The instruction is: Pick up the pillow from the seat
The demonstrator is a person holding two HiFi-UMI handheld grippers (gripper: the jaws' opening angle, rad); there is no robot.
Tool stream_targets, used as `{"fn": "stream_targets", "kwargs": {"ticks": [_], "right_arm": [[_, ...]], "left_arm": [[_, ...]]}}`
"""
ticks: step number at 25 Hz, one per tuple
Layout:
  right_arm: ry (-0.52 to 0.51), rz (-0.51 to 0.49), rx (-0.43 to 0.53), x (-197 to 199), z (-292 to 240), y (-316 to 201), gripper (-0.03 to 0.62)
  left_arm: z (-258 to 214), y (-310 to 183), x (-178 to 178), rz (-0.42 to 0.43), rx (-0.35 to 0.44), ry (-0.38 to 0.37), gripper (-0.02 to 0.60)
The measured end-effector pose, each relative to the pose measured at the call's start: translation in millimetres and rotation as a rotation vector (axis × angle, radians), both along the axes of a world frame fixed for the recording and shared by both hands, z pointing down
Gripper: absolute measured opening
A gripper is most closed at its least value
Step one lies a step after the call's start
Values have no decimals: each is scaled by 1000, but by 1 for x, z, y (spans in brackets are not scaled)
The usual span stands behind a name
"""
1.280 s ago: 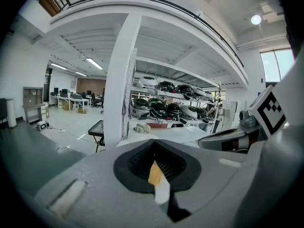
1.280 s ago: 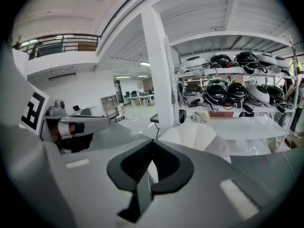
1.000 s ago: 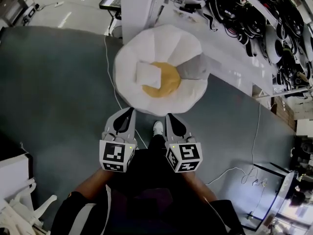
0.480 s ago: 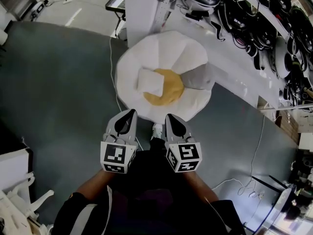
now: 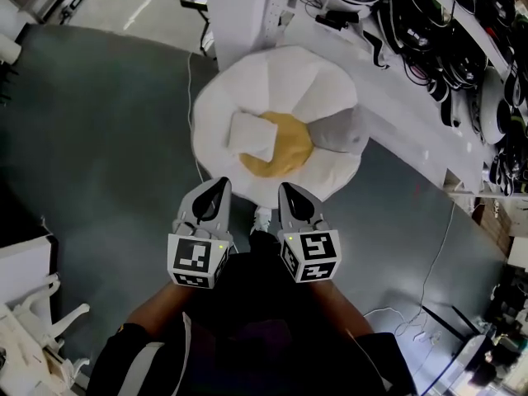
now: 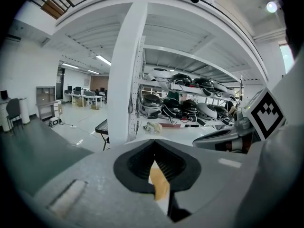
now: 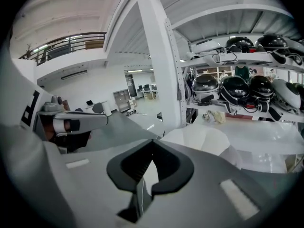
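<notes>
1. Left gripper [image 5: 219, 185] and right gripper [image 5: 289, 190]: both clenched and empty. They sit side by side low in the head view, tips just short of the seat's near rim. A shoe [image 5: 262, 218] shows between them.
2. Seat [image 5: 272, 68]: round, white, petal-shaped, on the grey floor [image 5: 99, 139].
3. White pillow [image 5: 252, 135] lies flat on the seat's left half, overlapping the yellow centre pad [image 5: 290, 145]. A grey cushion [image 5: 337, 130] leans on the right side. The task doesn't say which one; I'm guessing the white one.
4. Step, my read: approach. Nothing touched, pick not begun.
5. Next move: open the jaws first. Reach over the near rim, then down onto a pillow edge or corner. It looks soft, so it'll likely sag; a gripper on each opposite edge looks safer than a single pinch.
6. Cable [image 5: 191, 114] runs along the floor left of the seat, a trip risk.
7. Far: white column [image 5: 235, 7] and the helmet rack [image 5: 429, 23] close behind the seat. Don't overshoot the reach.
</notes>
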State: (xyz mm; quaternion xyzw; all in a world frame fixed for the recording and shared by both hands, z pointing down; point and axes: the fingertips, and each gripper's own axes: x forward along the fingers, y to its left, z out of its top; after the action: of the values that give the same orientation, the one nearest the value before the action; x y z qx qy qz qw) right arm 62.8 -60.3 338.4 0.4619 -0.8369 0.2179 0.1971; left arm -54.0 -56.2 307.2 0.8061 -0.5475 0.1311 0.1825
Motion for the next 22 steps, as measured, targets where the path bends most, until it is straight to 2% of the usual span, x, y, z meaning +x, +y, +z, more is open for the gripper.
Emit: {"fn": "stream_targets", "kwargs": {"ticks": [7,13,22], "right_arm": [[6,-63,-42,27,25,-28,3],[11,-69,-80,45,53,-47,3],[31,-70,-124,38,98,-73,3]], "left_arm": [[13,-26,31,-43,-13,-18,2],[37,-41,45,-66,-30,-42,2],[92,-61,47,-55,-96,-40,2]]}}
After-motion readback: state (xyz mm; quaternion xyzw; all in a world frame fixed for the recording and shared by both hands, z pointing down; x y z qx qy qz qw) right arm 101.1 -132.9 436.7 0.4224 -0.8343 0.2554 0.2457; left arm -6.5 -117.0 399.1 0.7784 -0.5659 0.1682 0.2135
